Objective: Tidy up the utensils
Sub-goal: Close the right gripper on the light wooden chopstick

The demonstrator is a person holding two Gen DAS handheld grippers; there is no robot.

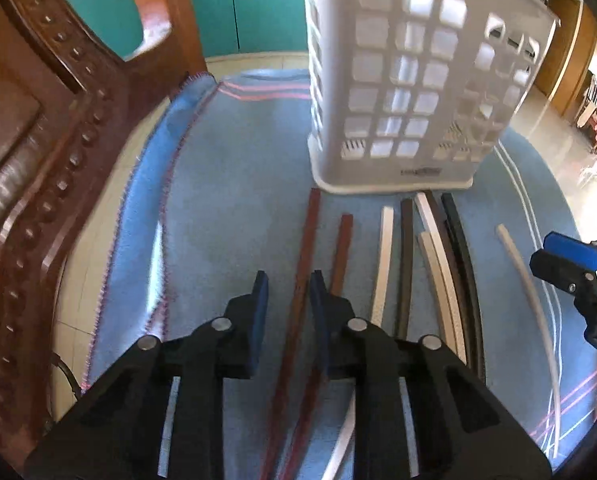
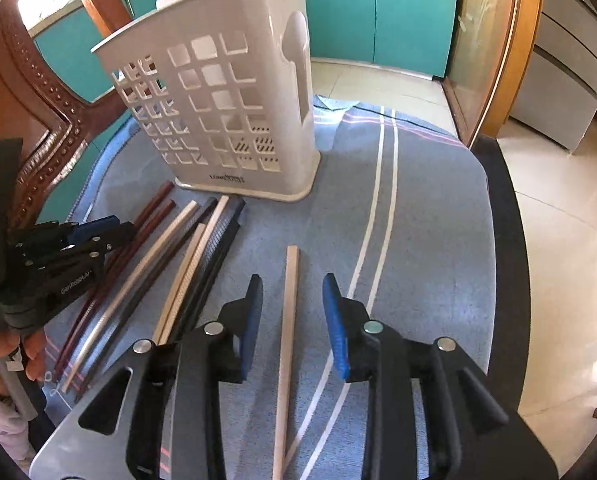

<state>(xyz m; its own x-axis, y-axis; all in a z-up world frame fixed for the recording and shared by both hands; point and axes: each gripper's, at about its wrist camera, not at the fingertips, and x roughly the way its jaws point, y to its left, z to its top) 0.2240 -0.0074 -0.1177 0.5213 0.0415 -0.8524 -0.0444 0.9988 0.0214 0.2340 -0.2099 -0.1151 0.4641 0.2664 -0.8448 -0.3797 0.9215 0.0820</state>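
Note:
Several chopsticks lie side by side on a blue cloth (image 1: 226, 184) before a white perforated utensil holder (image 1: 410, 92), which stands upright. My left gripper (image 1: 288, 284) is open, its fingers on either side of a reddish-brown chopstick (image 1: 304, 264); a second reddish one (image 1: 344, 248) lies just right of it. My right gripper (image 2: 292, 290) is open, straddling a lone beige chopstick (image 2: 288, 312) that lies apart from the rest. The holder (image 2: 234, 104) and the left gripper (image 2: 98, 236) also show in the right wrist view; the right gripper (image 1: 558, 256) shows in the left wrist view.
White, dark brown, beige and black chopsticks (image 1: 430, 264) lie between the two grippers. A carved wooden chair (image 1: 50, 160) stands at the left. The dark table edge (image 2: 510, 240) curves at the right. Teal cabinets (image 2: 398, 12) stand behind.

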